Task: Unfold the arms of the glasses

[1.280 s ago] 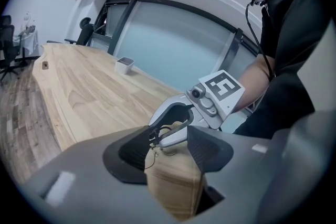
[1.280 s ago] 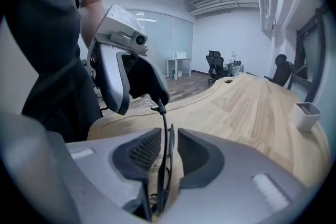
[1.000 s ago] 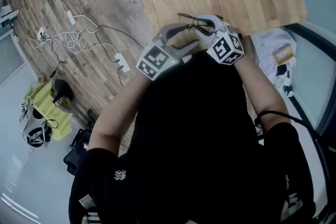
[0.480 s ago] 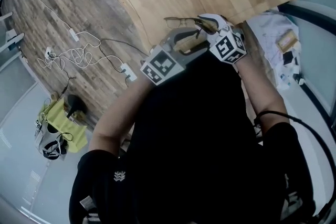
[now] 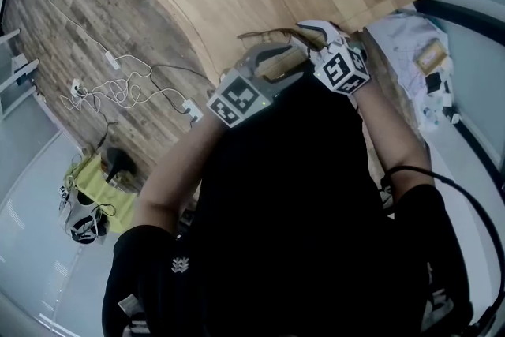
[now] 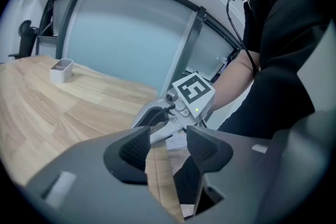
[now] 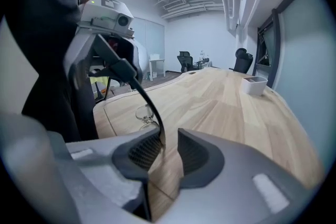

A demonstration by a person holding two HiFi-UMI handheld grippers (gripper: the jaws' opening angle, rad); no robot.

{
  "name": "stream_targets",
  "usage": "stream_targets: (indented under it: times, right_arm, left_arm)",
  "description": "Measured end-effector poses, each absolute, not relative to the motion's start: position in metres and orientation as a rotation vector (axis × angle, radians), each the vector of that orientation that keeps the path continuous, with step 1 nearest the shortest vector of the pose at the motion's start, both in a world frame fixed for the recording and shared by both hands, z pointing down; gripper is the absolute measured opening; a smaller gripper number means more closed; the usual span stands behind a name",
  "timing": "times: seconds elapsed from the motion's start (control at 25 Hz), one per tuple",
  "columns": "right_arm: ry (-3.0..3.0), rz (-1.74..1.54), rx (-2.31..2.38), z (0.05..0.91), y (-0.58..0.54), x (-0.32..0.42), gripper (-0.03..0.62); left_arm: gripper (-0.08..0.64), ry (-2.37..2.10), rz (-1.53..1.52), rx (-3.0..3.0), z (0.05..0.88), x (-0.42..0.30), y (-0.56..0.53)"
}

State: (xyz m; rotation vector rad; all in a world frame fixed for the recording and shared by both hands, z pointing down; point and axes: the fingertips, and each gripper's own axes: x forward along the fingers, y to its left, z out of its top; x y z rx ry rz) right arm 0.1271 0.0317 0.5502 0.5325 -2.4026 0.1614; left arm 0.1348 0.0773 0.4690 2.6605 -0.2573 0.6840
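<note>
The glasses (image 7: 143, 112) are seen low over the worktop (image 7: 226, 107) near its edge, between the two grippers, which are held close together in front of a dark-clothed torso (image 5: 308, 193). One dark arm (image 7: 142, 92) of the glasses is run back between the jaws of the right gripper (image 7: 169, 150). These jaws are parted only narrowly. The arm's tip is laid against the pad at the view's left, with a slit of worktop shown on its other side, so it appears not to be pinched, though this is hard to judge. The left gripper (image 6: 169, 145) is held spread, facing the right one, and only the worktop edge and dark clothing are seen in its gap. Whether the glasses are rested on the worktop cannot be told.
</note>
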Motion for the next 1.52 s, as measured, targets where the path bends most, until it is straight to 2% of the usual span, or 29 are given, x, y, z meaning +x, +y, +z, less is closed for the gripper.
stream_targets:
  times: [0.4, 0.52, 0.76, 0.88, 1.12, 1.28, 1.52]
  right_arm:
    - [-2.426, 0.004, 0.496, 0.543, -0.038, 0.097, 0.089]
    - [-2.403, 0.074, 0.491, 0.544, -0.039, 0.096, 0.089]
    - [-2.387, 0.177, 0.522, 0.547, -0.006, 0.105, 0.089]
    - [-2.431, 0.235, 0.638, 0.539, 0.002, 0.110, 0.089]
    - [-2.440, 0.310, 0.766, 0.530, 0.017, 0.116, 0.089]
    - [-2.465, 0.277, 0.794, 0.515, 0.016, 0.107, 0.089]
    - [-2.486, 0.299, 0.883, 0.504, -0.008, 0.102, 0.089]
  left_arm:
    - [0.229, -0.687, 0.807, 2.488, 0.506, 0.051, 0.011]
    - [0.197, -0.759, 0.871, 2.419, 0.517, 0.039, -0.002]
    - [0.149, -0.734, 1.003, 2.323, 0.550, 0.037, -0.010]
    - [0.078, -0.711, 1.070, 2.306, 0.561, 0.038, -0.008]
    - [0.078, -0.665, 1.117, 2.303, 0.575, 0.048, -0.008]
    - [0.028, -0.629, 1.137, 2.312, 0.578, 0.052, -0.004]
    - [0.026, -0.597, 1.098, 2.368, 0.566, 0.054, -0.002]
